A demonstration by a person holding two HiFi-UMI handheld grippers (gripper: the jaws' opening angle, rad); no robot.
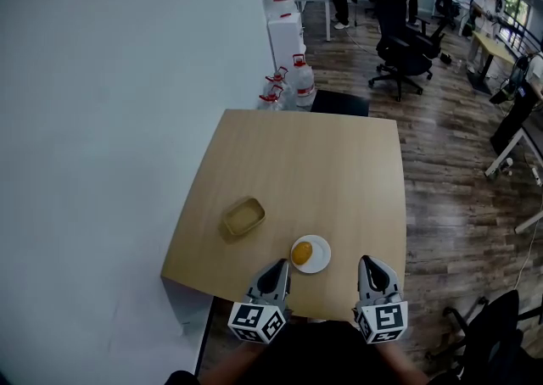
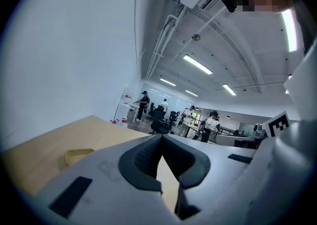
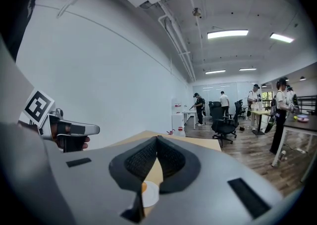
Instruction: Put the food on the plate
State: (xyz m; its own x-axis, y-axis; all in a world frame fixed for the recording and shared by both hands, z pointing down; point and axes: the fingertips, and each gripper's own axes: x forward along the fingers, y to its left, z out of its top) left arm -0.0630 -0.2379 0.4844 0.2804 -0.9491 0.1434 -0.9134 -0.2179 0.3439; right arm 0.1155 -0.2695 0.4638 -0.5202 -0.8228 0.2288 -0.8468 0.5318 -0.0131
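Near table (image 1: 314,163) edge, left tongs (image 1: 279,266), right tongs (image 1: 370,263) closed, parallel, seemingly hovering.

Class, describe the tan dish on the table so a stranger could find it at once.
Start at the light wooden table by the white wall. On its near left part lies a shallow tan rectangular dish with rounded corners. Unlike the small round white plate to its right, it is four-sided and tan.
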